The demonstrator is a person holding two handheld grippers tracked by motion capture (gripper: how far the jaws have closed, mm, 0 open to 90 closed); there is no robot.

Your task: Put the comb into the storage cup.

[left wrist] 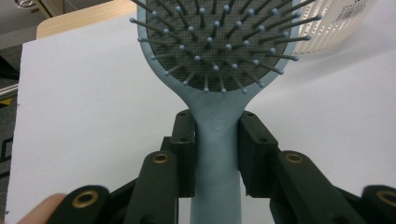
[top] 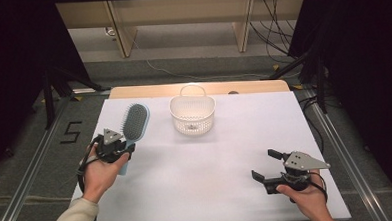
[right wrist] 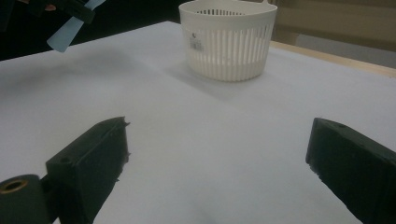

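1. Hairbrush [left wrist: 217,126]: pale blue plastic paddle type, dark cushion set with ball-tipped pins. Held clear of the table at its left side, head pointing away from the person and towards the far edge, pins facing up as seen in the left gripper view.
2. Left gripper [top: 116,145]: jaws narrowed onto the brush handle just below the neck, one black pad on each flank. Grip sits square, handle running straight out between the pads.
3. Right gripper [top: 266,166]: jaws spread wide with nothing between them, poised low over bare table at the near right, well apart from the brush.
4. Basket [top: 192,113]: white slotted plastic tub with a loop handle, standing upright at the far centre of the table, to the right of the brush head. Looks empty from above; a label shows on its wall in the right gripper view.
5. Table [top: 212,190]: white top, otherwise bare.
6. Handling notes, hairbrush: probably light and rigid; smooth handle likely to slip or swivel if pinched loosely. Best purchase judged to be the straight handle, as now; cushion and pins are soft and would give under the pads, so avoid the head.
7. Likely destination: basket, judged from the layout alone.
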